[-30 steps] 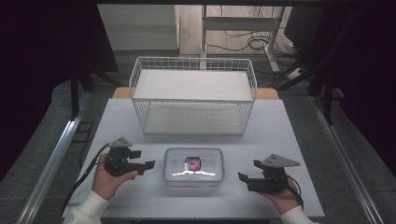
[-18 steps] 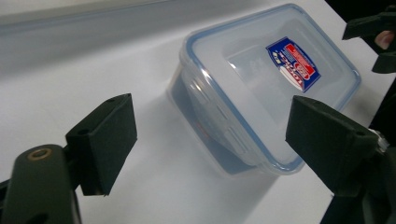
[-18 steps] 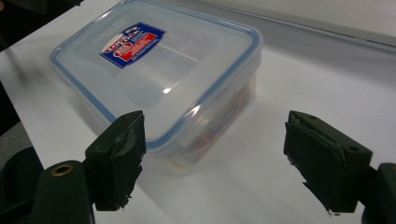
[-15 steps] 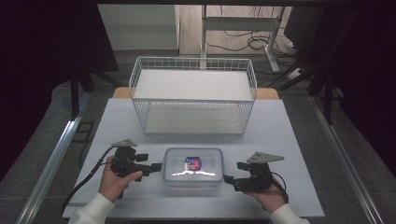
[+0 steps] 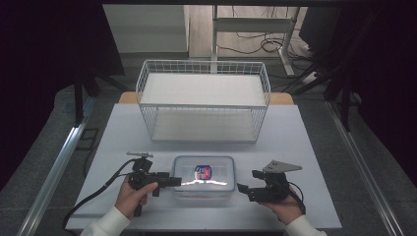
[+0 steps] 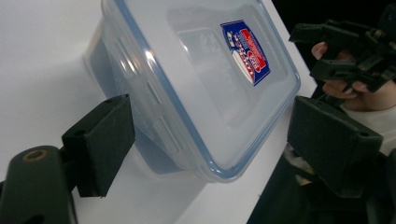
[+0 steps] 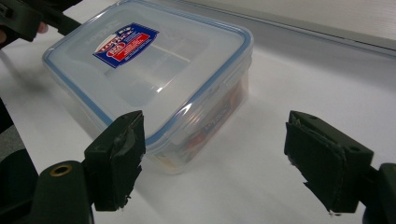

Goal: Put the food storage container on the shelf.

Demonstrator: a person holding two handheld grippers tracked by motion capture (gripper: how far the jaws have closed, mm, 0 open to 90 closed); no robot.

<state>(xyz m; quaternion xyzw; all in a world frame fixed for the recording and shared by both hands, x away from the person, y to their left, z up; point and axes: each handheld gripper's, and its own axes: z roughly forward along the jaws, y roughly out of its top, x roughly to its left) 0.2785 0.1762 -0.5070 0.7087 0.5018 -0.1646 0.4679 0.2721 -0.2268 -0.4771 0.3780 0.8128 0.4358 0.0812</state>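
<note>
Clear plastic box (image 5: 204,177) judged stiff, slick, light; grasp side walls below lid rim. Left gripper (image 5: 173,181) and right gripper (image 5: 242,188) both gaped wide, empty.

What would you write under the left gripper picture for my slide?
Open left gripper straddles a corner of the clear lidded box on the white table.

White sleeves (image 5: 105,223) at both wrists; 2 black two-jaw grippers, left gripper (image 5: 173,180) and right gripper (image 5: 242,189), black cable (image 5: 91,197) trailing, grey three-cornered plate (image 5: 281,167) atop.
</note>
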